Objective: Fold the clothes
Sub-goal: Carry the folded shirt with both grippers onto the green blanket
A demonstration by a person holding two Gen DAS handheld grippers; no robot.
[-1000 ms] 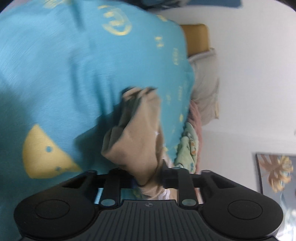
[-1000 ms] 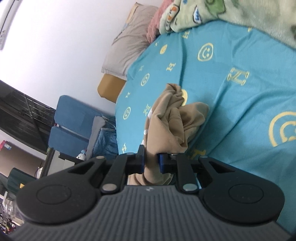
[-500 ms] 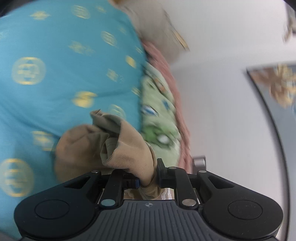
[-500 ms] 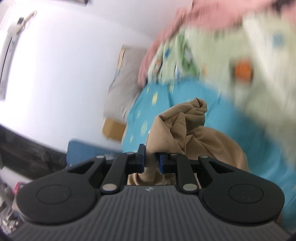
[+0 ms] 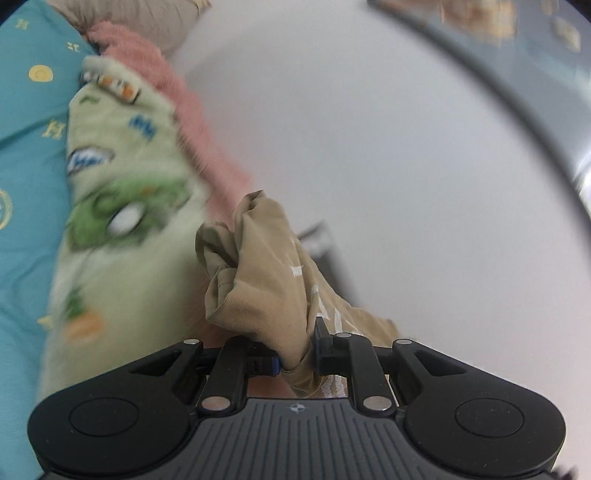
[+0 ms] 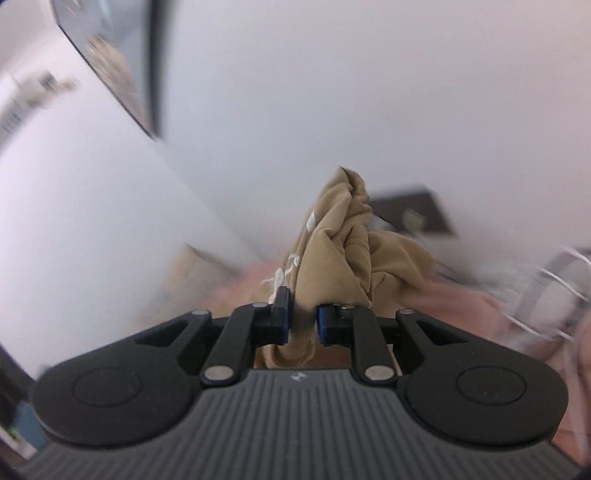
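White wall fills most of both views now, where a second ago the blue bed sheet lay under the cameras. At the centre is the tan garment (image 5: 266,288), bunched and off the bed. The left claw (image 5: 297,360) pinches one wad of it and the right claw (image 6: 303,326) pinches another, each with its jaws pressed onto cloth. White lettering shows on the fabric near both grips. To the left in the left view lie a green cartoon blanket (image 5: 122,206), a pink blanket (image 5: 177,96) and the blue sheet (image 5: 26,147); a pillow (image 5: 129,14) sits far left. A framed picture (image 6: 114,66) hangs on the wall. Both claws have swung up and away from the bed, so the garment is probably being lifted to shake it open before any fold is laid. Both views are motion-blurred.
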